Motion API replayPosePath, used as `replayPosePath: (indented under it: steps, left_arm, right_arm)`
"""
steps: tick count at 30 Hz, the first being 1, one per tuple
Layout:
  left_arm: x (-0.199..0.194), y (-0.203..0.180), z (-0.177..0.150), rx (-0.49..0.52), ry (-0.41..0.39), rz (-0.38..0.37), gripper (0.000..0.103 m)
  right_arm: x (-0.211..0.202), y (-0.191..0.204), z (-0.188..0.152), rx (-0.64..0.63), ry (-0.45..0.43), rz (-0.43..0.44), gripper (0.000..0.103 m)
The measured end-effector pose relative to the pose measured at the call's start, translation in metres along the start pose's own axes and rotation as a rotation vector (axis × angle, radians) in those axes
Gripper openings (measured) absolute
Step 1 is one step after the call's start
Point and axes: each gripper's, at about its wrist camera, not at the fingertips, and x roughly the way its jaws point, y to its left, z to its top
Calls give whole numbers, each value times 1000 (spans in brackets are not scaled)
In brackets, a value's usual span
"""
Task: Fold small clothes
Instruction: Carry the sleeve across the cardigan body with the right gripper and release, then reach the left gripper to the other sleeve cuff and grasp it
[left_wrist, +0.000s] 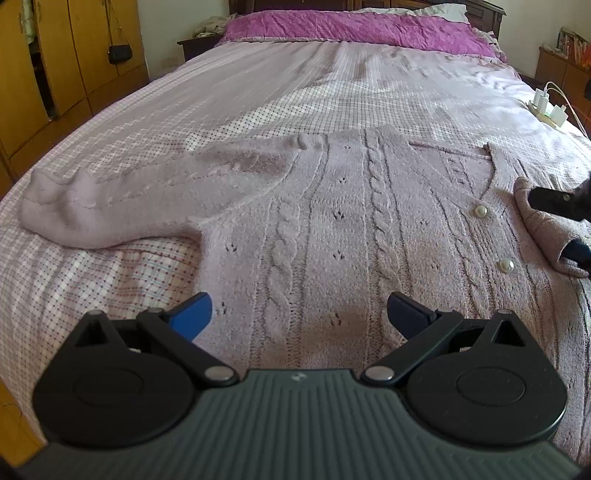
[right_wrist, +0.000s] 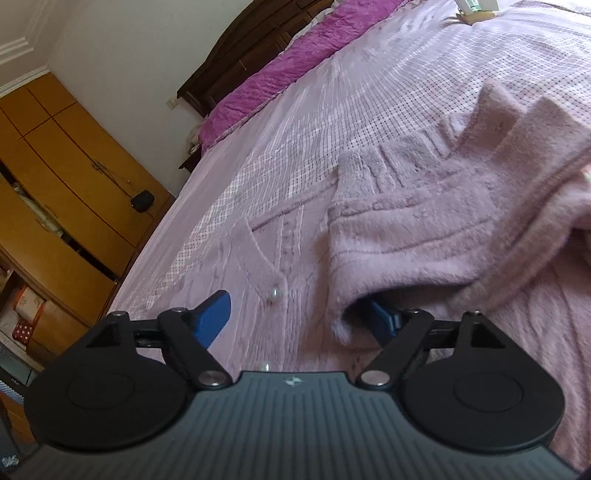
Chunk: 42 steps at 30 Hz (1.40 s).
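A pale pink cable-knit cardigan (left_wrist: 332, 229) with pearl buttons (left_wrist: 480, 211) lies flat, front up, on the checked bedsheet (left_wrist: 258, 103). Its left sleeve (left_wrist: 110, 206) stretches out toward the bed's left edge. My left gripper (left_wrist: 299, 314) hovers open over the cardigan's lower body with nothing between its fingers. The right sleeve (right_wrist: 424, 229) is folded inward across the front. My right gripper (right_wrist: 299, 306) is open just above the button placket (right_wrist: 274, 294). The sleeve's cuff drapes over its right finger and is not pinched. In the left wrist view its dark fingers (left_wrist: 550, 203) show at the cuff.
A purple quilt (left_wrist: 351, 29) lies at the head of the bed before a dark headboard. A power strip with white chargers (left_wrist: 546, 107) rests near the bed's right edge. Wooden wardrobes (left_wrist: 55, 74) with a hanging black bag (left_wrist: 119, 54) stand left of the bed.
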Motion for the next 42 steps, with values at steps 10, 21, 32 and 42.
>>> replayPosePath:
  steps: [10, 21, 32, 42]
  left_arm:
    - [-8, -11, 3, 25, -20, -25, 103]
    - [-23, -56, 18, 119, -90, -102, 103]
    - [-21, -134, 27, 218, -139, -201, 103]
    - [-15, -217, 21, 328, -203, -320, 103]
  right_arm:
    - [-70, -16, -5, 12, -64, 34, 85]
    - [-114, -41, 12, 89, -241, 36, 86]
    - [-141, -78, 37, 165, -343, 61, 87]
    - [-146, -124, 32, 323, -391, 56, 87]
